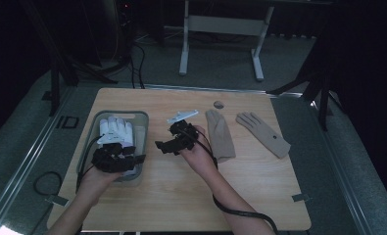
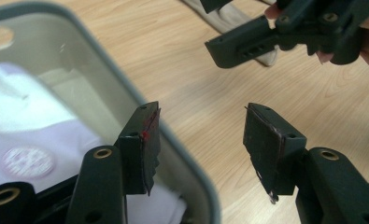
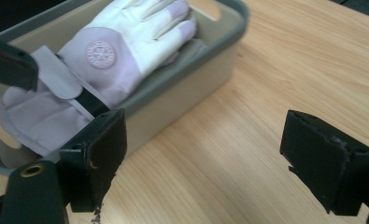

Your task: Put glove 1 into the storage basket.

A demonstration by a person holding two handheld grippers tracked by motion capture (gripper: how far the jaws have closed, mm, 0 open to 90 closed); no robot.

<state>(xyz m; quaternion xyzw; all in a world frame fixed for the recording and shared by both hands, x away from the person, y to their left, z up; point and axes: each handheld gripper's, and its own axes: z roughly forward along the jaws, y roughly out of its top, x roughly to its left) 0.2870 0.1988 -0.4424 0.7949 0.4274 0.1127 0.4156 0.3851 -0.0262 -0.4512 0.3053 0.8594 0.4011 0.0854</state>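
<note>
Nearest, two forearms in from bottom edge of high view. Left gripper over near end of grey bin, jaws apart w/ nothing between (in left gripper view one pad hangs over bin's rim, other over bare wood). Right gripper just beside bin's right wall, held above wooden table, jaws wide apart, empty; cable trailing back along forearm. Inside bin: white glove, fingers pointing to far end, round logo on back, strap at cuff. Further right on table, beige glove flat, fingers pointing away, next to right hand. Second beige glove well apart to its right, angled. Beyond those, small round grey object near far edge. Past table, white stand legs on floor.
</note>
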